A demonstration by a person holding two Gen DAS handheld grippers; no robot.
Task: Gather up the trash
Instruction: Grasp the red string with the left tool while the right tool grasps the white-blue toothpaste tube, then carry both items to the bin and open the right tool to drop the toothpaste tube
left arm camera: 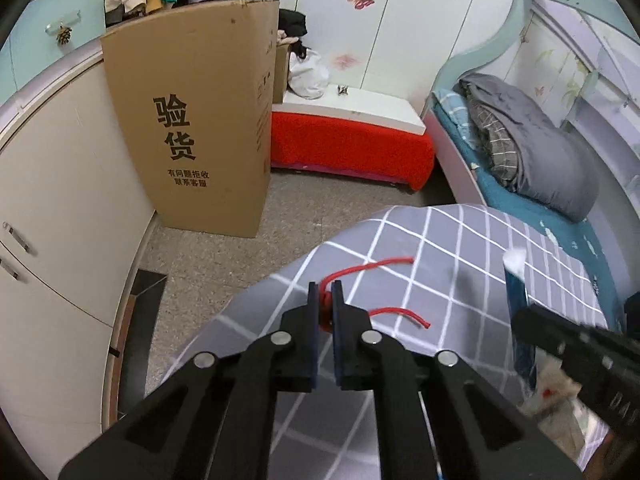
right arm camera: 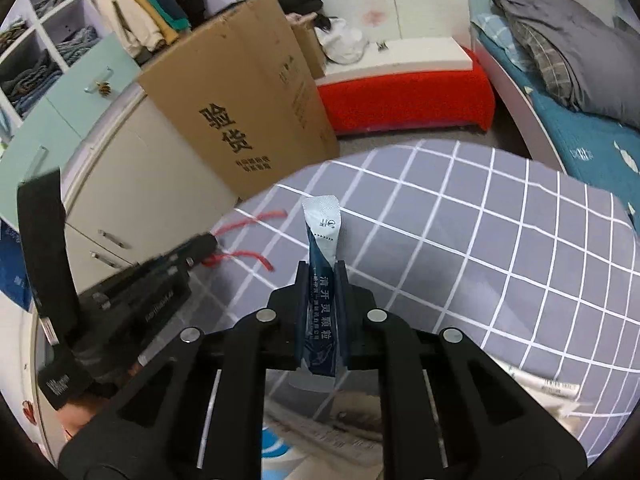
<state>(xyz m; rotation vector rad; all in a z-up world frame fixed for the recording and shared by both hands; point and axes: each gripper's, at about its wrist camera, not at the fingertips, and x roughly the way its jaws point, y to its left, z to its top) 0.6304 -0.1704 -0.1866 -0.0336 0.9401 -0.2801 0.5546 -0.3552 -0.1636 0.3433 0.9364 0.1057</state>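
Note:
A red cord [left arm camera: 362, 268] lies looped on the grey checked tablecloth [left arm camera: 460, 272]. My left gripper [left arm camera: 326, 300] is shut on the cord's bend, its two loose ends trailing right. In the right wrist view my right gripper [right arm camera: 322, 280] is shut on a blue and white sachet [right arm camera: 322, 232], which stands upright between the pads. The sachet [left arm camera: 514, 276] also shows at the right of the left wrist view, held above the cloth. The left gripper [right arm camera: 208, 246] and the cord [right arm camera: 240, 256] appear at the left of the right wrist view.
A tall cardboard box [left arm camera: 200, 120] stands on the floor beyond the table, beside a cream cabinet [left arm camera: 60, 200]. A red bench [left arm camera: 352, 148] and a bed [left arm camera: 520, 152] lie farther back. Papers and wrappers [right arm camera: 540, 388] lie at the table's near edge.

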